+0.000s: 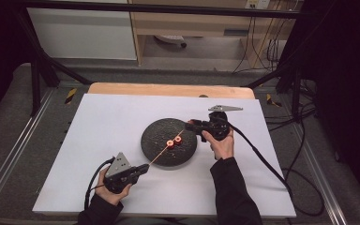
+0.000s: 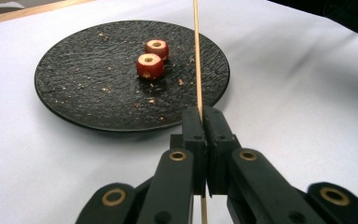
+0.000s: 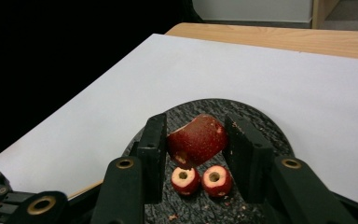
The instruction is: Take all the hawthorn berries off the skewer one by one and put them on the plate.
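Observation:
A black round plate (image 1: 155,140) lies mid-table with two small red cored fruit pieces (image 1: 170,143) (image 1: 178,139) on it. My left gripper (image 1: 143,168), at the plate's near-left edge, is shut on a thin wooden skewer (image 1: 161,152) that slants up over the plate. In the left gripper view the jaws (image 2: 200,116) pinch the skewer (image 2: 196,46), and both cored pieces (image 2: 150,65) (image 2: 157,48) sit to its left. My right gripper (image 3: 193,135) is shut on a larger red fruit chunk (image 3: 196,140) above the two pieces (image 3: 185,180) (image 3: 216,179).
A white sheet (image 1: 108,117) covers the wooden table (image 1: 168,89). Crumbs are scattered on the plate (image 2: 74,93). Cables trail off the right side (image 1: 272,168). A dark metal frame (image 1: 37,70) surrounds the table.

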The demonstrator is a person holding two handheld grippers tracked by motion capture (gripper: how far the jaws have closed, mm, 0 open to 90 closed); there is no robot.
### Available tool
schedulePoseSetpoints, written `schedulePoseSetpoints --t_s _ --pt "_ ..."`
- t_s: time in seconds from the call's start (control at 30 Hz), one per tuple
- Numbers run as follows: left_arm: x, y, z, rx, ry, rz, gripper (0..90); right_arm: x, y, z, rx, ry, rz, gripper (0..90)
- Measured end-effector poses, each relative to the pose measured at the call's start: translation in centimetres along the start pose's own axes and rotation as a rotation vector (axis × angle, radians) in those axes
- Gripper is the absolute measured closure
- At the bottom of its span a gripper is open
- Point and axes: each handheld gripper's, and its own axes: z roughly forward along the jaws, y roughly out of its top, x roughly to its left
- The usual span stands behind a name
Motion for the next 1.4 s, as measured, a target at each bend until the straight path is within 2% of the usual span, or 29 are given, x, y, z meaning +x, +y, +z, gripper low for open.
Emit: schedulePoseSetpoints --t_s 0.17,0.33,1.0,1.2,1.4 --pt "0.1 0.0 -0.1 -0.002 0.004 -0.005 88.0 -0.5 0.1 -0.1 0.005 -0.030 -0.003 61.1" --pt "0.3 0.0 -0.2 -0.003 0.011 -0.014 88.0 -0.8 -0.5 0.3 0.024 -0.037 0.001 61.1" --pt "0.6 0.0 -0.2 -0.002 0.018 -0.028 88.0 -0.2 -5.7 4.8 0.146 0.001 0.010 61.1" --pt "0.5 0.0 -0.2 0.000 0.018 -0.026 88.0 0.0 -7.0 5.8 0.176 0.000 0.008 61.1" --pt "0.5 0.0 -0.1 0.001 0.017 -0.027 88.0 0.0 -7.6 6.2 0.193 -0.005 0.008 60.7"
